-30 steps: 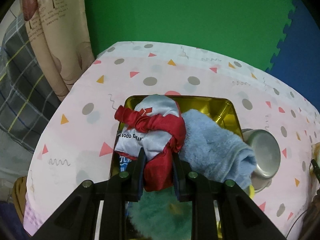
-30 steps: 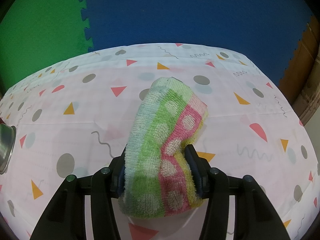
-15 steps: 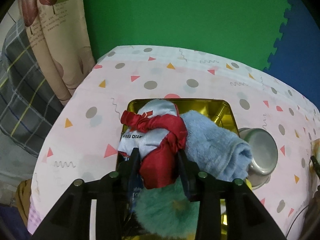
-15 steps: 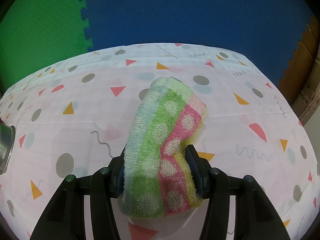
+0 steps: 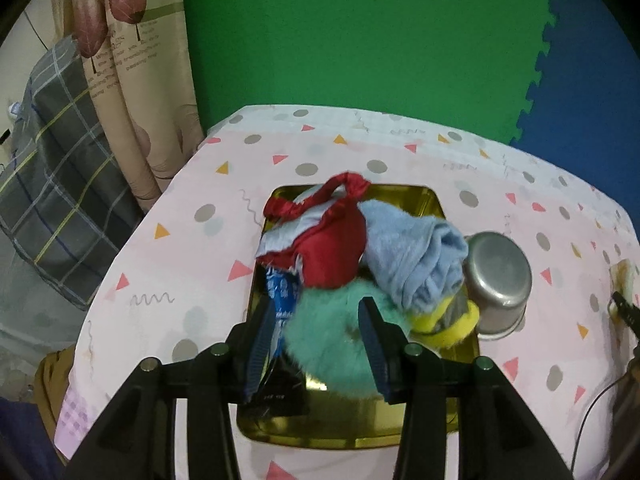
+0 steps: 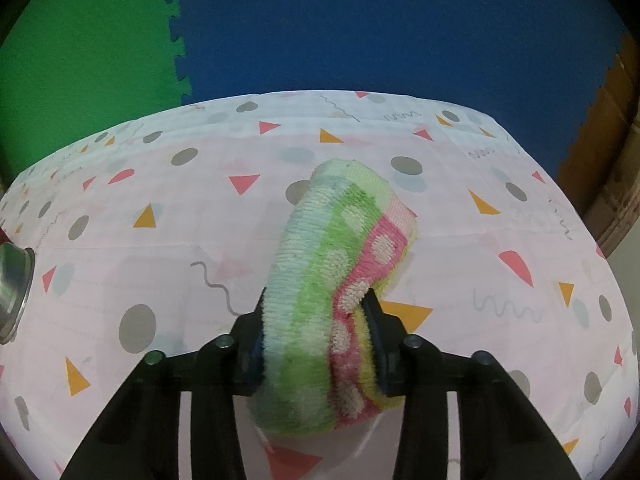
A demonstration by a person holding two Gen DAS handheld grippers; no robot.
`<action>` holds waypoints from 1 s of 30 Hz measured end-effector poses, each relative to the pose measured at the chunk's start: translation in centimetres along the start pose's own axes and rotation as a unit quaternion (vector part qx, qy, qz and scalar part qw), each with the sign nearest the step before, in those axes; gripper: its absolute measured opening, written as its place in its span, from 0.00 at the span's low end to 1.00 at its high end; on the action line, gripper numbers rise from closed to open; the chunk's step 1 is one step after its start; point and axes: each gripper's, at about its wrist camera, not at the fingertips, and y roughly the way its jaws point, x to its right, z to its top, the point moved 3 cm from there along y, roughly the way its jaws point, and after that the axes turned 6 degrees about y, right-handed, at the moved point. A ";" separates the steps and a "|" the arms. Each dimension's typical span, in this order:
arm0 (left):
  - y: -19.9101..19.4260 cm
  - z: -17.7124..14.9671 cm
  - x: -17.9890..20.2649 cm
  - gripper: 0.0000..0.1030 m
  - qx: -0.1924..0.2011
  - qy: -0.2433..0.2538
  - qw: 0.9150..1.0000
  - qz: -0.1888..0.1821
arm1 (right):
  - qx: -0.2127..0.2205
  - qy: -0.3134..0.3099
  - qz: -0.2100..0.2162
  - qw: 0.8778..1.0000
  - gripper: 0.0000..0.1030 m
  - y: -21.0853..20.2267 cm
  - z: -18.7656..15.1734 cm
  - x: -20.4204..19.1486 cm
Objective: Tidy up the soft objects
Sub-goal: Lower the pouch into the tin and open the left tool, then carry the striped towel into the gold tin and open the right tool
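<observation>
In the left wrist view a gold tray [image 5: 435,209] holds a red-and-white satin cloth [image 5: 336,248], a light blue towel [image 5: 412,252], a teal fluffy toy [image 5: 324,344] and a yellow soft item [image 5: 452,328]. My left gripper [image 5: 316,312] hovers over the teal toy near the tray's front, its jaws opening, touching nothing. In the right wrist view a rolled towel striped green, pink and pale blue [image 6: 332,256] lies on the tablecloth. My right gripper [image 6: 316,300] is closing on its near end, and both pads press into the pile.
A steel bowl [image 5: 498,280] lies tipped against the tray's right side; its rim [image 6: 12,292] shows at the left edge of the right wrist view. A blue packet [image 5: 282,292] sits in the tray's left side. Curtain and plaid fabric [image 5: 60,184] stand left of the table.
My left gripper let go of the red-and-white cloth, opened wide and drew back and up; the cloth stays in the tray. My right jaws squeezed tighter on the striped towel.
</observation>
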 end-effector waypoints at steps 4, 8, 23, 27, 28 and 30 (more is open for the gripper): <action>-0.2 -0.7 0.1 0.43 0.001 0.001 1.000 0.000 | -0.002 -0.002 0.003 1.000 0.31 -0.6 -0.5 -0.6; -0.2 -1.1 0.2 0.43 0.002 0.002 1.000 -0.005 | -0.008 -0.004 0.011 1.000 0.30 -1.4 -1.0 -1.4; -1.3 -1.7 0.5 0.43 0.010 0.009 1.000 -0.001 | 0.011 -0.059 0.105 0.993 0.29 -7.6 -1.2 -9.9; -1.4 -2.0 0.2 0.43 0.009 0.004 1.000 0.003 | 0.017 -0.087 0.140 0.986 0.29 -9.5 -1.6 -13.5; -1.4 -2.1 0.1 0.43 0.008 0.003 1.000 0.006 | 0.018 -0.099 0.151 0.983 0.29 -10.2 -1.7 -14.8; -1.5 -2.2 -0.3 0.43 0.009 -0.002 1.000 0.005 | 0.020 -0.117 0.169 0.978 0.29 -11.2 -2.0 -16.8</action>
